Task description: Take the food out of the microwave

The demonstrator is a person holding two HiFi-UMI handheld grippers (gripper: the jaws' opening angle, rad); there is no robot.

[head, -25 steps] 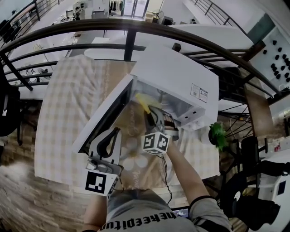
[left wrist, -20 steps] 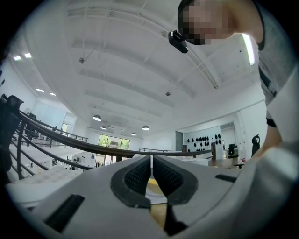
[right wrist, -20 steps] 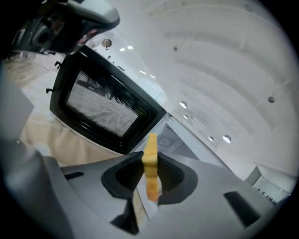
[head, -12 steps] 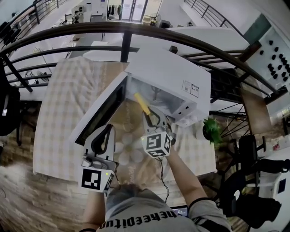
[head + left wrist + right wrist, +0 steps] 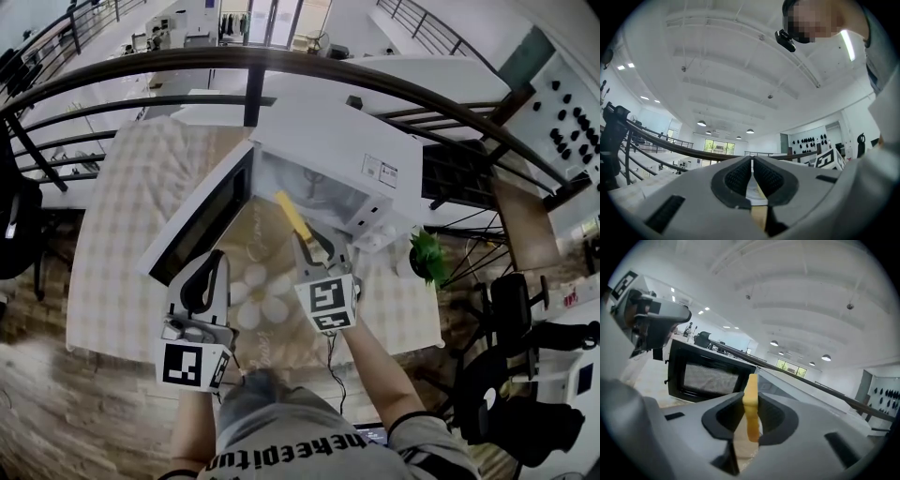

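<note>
food [image 5: 292, 215]: pale yellow, flat, stiff strip, its lower end pinched in the part-closed jaws of the right gripper [image 5: 314, 246], held just outside the mouth of the white boxy microwave [image 5: 328, 141], whose dark-windowed door [image 5: 199, 225] hangs open. removal looks nearly done; setting down on the checked table [image 5: 122, 216] remains. left gripper [image 5: 217, 259]: ribbed black jaws together, empty.

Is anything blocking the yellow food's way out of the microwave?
Nothing visible does. The right gripper grips the yellow food at the mouth of the microwave. The door hangs open to the left, and the left gripper is beside that door, off the path.
</note>
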